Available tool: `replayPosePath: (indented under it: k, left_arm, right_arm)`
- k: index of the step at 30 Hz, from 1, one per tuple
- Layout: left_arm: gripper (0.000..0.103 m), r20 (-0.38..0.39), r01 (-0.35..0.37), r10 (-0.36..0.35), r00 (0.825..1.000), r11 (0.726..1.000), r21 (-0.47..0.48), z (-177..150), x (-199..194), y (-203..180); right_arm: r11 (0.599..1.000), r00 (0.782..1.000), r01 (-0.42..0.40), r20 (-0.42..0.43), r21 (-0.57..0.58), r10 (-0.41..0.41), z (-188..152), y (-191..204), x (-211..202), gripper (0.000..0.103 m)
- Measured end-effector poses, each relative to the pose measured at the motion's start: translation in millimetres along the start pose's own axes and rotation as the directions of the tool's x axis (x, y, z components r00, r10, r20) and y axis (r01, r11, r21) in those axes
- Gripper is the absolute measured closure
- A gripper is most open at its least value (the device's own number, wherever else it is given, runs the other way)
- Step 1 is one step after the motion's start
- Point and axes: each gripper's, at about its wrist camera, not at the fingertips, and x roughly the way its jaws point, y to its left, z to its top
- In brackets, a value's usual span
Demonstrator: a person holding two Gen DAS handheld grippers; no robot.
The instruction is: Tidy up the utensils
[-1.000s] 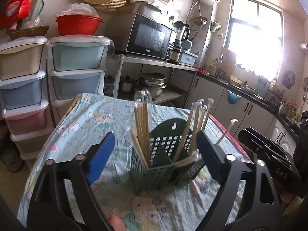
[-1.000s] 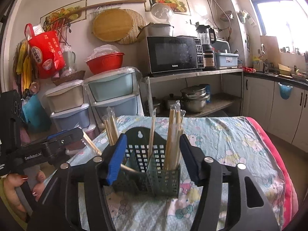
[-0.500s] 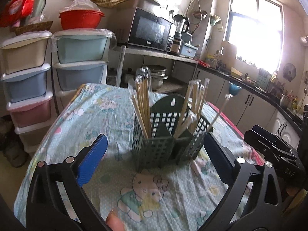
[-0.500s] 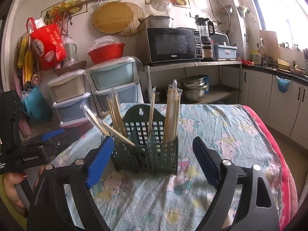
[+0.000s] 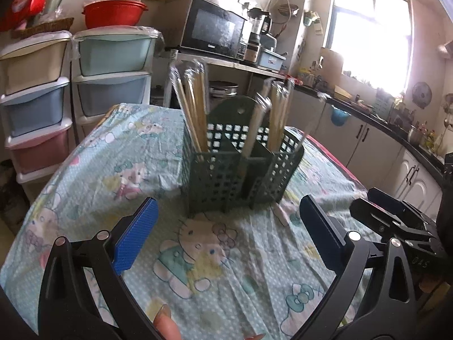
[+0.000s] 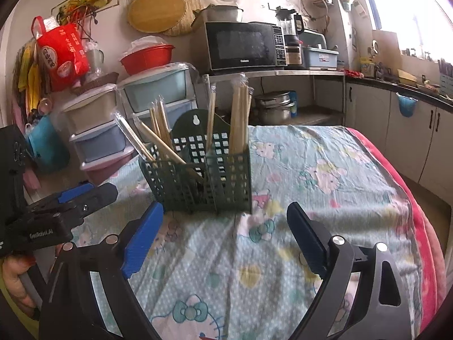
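A dark green perforated utensil holder [image 5: 240,175] stands upright on the table, also in the right wrist view [image 6: 198,181]. Its compartments hold several wrapped wooden chopsticks [image 5: 195,104] [image 6: 239,119], some leaning. My left gripper [image 5: 226,235] is open and empty, a short way in front of the holder. My right gripper [image 6: 223,232] is open and empty, also just in front of it. Each gripper shows at the edge of the other's view: the right one in the left wrist view [image 5: 396,221], the left one in the right wrist view [image 6: 65,206].
The table wears a light blue cartoon-print cloth [image 5: 136,164] with a red edge at the right [image 6: 402,187]. Stacked plastic drawers [image 5: 36,99] stand left of the table. A shelf with a microwave [image 6: 240,45] and pots lies behind; a kitchen counter [image 5: 396,130] runs along the right.
Both grippers have drawn back from the holder and opened wider. The holder with its chopsticks stays standing on the cloth.
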Motion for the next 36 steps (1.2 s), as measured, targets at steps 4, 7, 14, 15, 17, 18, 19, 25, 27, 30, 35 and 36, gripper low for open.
replayPosePath:
  k: [4, 7, 14, 15, 17, 18, 19, 25, 27, 30, 35, 36]
  left_arm:
    - [0.011, 0.021, 0.007, -0.008, 1.0, 1.0, 0.017, -11, 1, -8]
    - [0.011, 0.057, 0.018, -0.02, 0.998, 0.999, 0.035, -17, -1, -12]
    - [0.011, 0.149, 0.004, -0.013, 0.989, 0.998, 0.058, -24, -6, -16]
    - [0.011, 0.157, 0.002, -0.011, 0.988, 0.998, 0.058, -24, -6, -16]
    - [0.011, 0.169, 0.002, -0.012, 0.986, 0.998, 0.061, -26, -6, -16]
    - [0.011, 0.173, 0.001, -0.012, 0.985, 0.998, 0.063, -26, -6, -16]
    - [0.011, 0.181, -0.001, -0.01, 0.983, 0.998, 0.065, -27, -7, -16]
    - [0.011, 0.185, 0.001, -0.013, 0.983, 0.998, 0.067, -30, -6, -16]
    - [0.011, 0.181, 0.001, -0.012, 0.983, 0.998, 0.062, -30, -6, -15]
    - [0.011, 0.18, 0.002, -0.012, 0.984, 0.998, 0.057, -31, -6, -14]
    - [0.011, 0.18, 0.002, -0.012, 0.984, 0.998, 0.057, -31, -6, -14]
    - [0.011, 0.179, 0.002, -0.012, 0.984, 0.998, 0.058, -31, -6, -13]
  right_arm:
    - [0.999, 0.997, 0.05, 0.065, 0.004, -0.05, -8, -2, -8, 0.016]
    - [0.994, 0.978, 0.11, 0.174, 0.013, -0.111, -13, -5, -21, 0.011]
    - [0.986, 0.938, 0.166, 0.308, 0.008, -0.16, -22, -10, -31, 0.007]
    - [0.986, 0.938, 0.165, 0.31, 0.004, -0.158, -24, -10, -30, 0.007]
    - [0.986, 0.937, 0.165, 0.312, 0.002, -0.157, -25, -10, -28, 0.007]
    - [0.986, 0.938, 0.165, 0.311, -0.001, -0.156, -26, -10, -26, 0.007]
    - [0.986, 0.938, 0.165, 0.31, -0.004, -0.156, -27, -10, -26, 0.007]
    - [0.987, 0.945, 0.161, 0.291, -0.023, -0.147, -34, -7, -20, 0.007]
    - [0.987, 0.945, 0.162, 0.292, -0.026, -0.147, -35, -6, -21, 0.007]
    - [0.987, 0.945, 0.158, 0.293, -0.026, -0.143, -34, -6, -21, 0.007]
    - [0.987, 0.945, 0.159, 0.293, -0.026, -0.145, -34, -6, -21, 0.007]
    - [0.987, 0.946, 0.158, 0.292, -0.027, -0.144, -34, -6, -20, 0.007]
